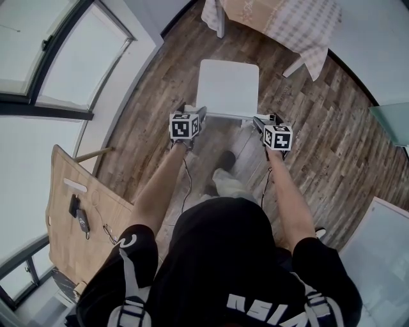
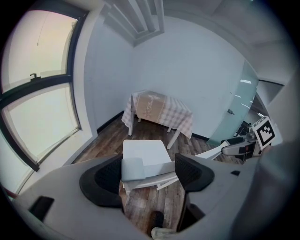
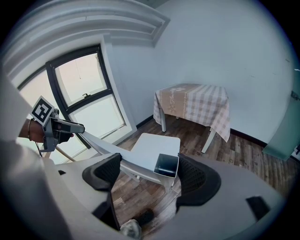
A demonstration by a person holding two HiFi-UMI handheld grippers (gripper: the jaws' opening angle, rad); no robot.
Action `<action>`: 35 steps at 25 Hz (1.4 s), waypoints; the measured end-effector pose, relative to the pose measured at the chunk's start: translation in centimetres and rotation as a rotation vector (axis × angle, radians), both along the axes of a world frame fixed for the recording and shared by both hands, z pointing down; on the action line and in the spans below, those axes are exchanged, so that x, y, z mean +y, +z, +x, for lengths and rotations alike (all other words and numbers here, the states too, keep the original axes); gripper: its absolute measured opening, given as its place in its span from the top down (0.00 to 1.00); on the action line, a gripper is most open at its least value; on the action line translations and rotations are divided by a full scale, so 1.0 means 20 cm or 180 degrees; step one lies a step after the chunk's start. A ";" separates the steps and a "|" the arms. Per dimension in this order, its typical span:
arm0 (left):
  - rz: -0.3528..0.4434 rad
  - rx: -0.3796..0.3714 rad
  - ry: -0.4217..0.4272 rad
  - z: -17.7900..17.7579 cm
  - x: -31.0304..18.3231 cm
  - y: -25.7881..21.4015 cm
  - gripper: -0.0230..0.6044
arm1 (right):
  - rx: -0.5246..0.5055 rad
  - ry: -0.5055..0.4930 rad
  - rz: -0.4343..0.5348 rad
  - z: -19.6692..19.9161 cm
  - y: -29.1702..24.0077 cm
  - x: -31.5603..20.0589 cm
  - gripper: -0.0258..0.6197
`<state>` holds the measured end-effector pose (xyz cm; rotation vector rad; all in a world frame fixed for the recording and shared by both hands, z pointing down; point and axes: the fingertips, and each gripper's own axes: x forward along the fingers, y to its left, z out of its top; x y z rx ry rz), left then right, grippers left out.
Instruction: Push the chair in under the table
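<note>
Wooden floor (image 1: 345, 153), chair (image 1: 227, 86) near table (image 1: 287, 19); left gripper (image 2: 147, 176) and right gripper (image 3: 150, 177) wide apart around its backrest.

Type: small, sparsely furnished indoor rm, home-style dining corner; exact bldg type not determinable.

Evidence, head view:
- Wood-plank floor (image 1: 332, 121) throughout.
- Small table (image 1: 294, 22) w/ checked cloth at 12–1 o'clock, near plain white walls (image 2: 197, 70) w/ dark skirting (image 1: 179, 16).
- Single white chair (image 1: 227, 86) at 12 o'clock, on the near side of the table.
- Large dark-framed windows (image 1: 77, 57) at 9–10 o'clock.
- Wooden worktop (image 1: 70, 223) w/ small devices and a cable at 8 o'clock.
- Frosted glass panel (image 1: 390, 121) at 3 o'clock.
</note>
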<state>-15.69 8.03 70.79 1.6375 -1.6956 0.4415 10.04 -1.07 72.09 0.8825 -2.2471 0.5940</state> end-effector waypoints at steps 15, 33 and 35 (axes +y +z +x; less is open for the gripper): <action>-0.0055 -0.0007 0.0104 -0.01 -0.37 0.00 0.41 | -0.0009 0.0101 -0.0023 0.00 0.00 -0.33 0.35; -0.0046 0.0000 0.0307 -0.11 -0.88 0.01 0.41 | -0.0003 0.0284 -0.0017 -0.07 0.01 -0.76 0.35; -0.0046 0.0002 0.0341 -0.12 -0.95 0.01 0.41 | -0.0006 0.0311 -0.0018 -0.08 0.00 -0.81 0.35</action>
